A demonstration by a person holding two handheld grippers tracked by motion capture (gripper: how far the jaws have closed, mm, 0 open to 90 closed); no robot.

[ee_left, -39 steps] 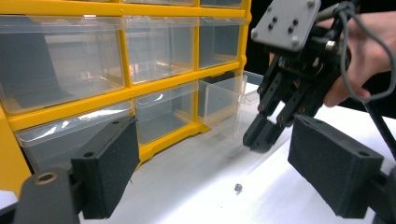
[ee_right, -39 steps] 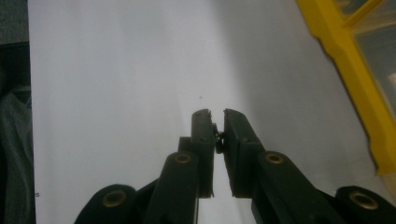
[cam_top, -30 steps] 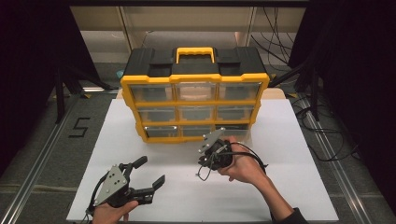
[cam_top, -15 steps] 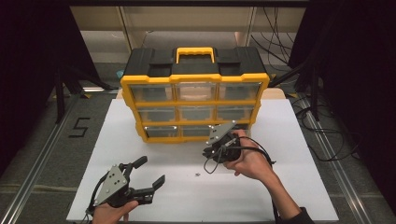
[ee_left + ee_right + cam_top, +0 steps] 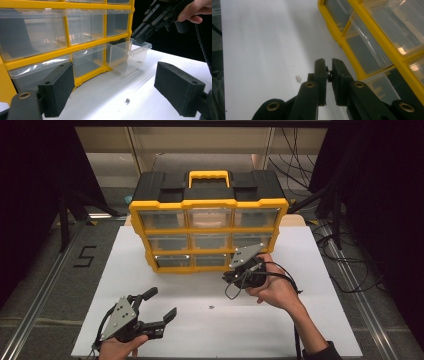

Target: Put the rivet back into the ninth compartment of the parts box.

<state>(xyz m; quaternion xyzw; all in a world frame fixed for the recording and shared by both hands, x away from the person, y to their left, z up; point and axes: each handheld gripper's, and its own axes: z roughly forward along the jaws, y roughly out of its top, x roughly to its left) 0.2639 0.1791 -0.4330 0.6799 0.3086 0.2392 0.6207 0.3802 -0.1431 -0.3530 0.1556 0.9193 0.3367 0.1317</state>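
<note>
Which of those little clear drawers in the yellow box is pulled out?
The bottom-right drawer of the organizer, just under the right gripper. It juts out over the table; the other eight sit flush in the frame.

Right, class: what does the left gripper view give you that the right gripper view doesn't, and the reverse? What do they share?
Left gripper view: the left hand-held gripper, jaws open, and a clear bottom drawer pulled out with the right hand-held gripper above it. Right gripper view: a small metal part pinched between that gripper's shut jaws. Shared: the yellow organizer, the white table and a loose screw lying on it.
</note>
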